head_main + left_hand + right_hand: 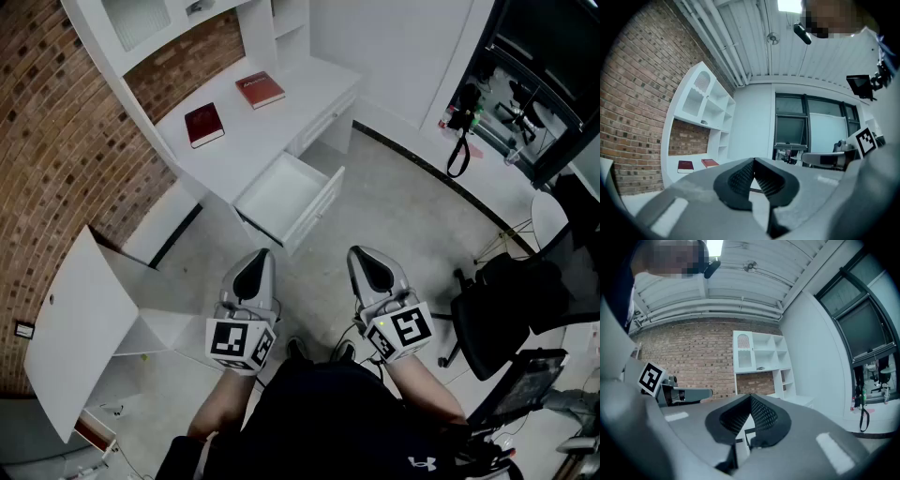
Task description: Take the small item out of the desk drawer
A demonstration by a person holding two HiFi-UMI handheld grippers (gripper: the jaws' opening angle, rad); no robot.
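Observation:
The white desk (272, 122) stands ahead against the brick wall, with its drawer (286, 199) pulled out toward me. The drawer's inside looks plain white, and I see no small item in it from the head view. My left gripper (251, 272) and right gripper (369, 266) are held side by side, level, short of the drawer front and above the floor. In the left gripper view the left gripper (753, 161) has its black pads touching, with nothing between them. In the right gripper view the right gripper (750, 396) is likewise shut and empty.
Two red books (203, 124) (260, 89) lie on the desk top. A white cabinet door (75, 328) hangs open at the lower left. A black office chair (506, 314) stands at the right. White shelving (757, 355) rises over the desk.

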